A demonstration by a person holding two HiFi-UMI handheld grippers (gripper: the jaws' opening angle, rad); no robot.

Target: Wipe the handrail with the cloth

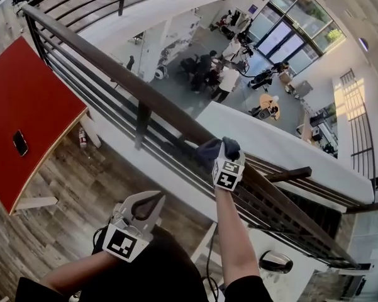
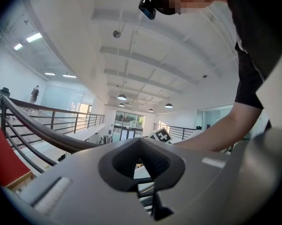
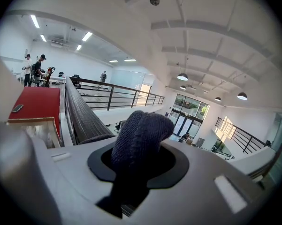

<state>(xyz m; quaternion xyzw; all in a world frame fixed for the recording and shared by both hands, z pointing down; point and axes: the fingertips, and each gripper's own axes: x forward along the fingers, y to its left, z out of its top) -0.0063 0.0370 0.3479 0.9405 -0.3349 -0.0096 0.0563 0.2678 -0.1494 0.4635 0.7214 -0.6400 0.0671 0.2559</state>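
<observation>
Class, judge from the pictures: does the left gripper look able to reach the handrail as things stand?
Probably yes. The left gripper, shut and empty, hangs short of the handrail with only open air between; the right gripper with the cloth sits further along.

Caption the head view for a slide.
Right gripper holds a dark cloth at the balcony handrail; left gripper idle, jaws shut and empty.

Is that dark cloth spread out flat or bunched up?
Bunched up: the cloth bulges as a rounded wad out of the right gripper, whose jaws are shut on it.
</observation>
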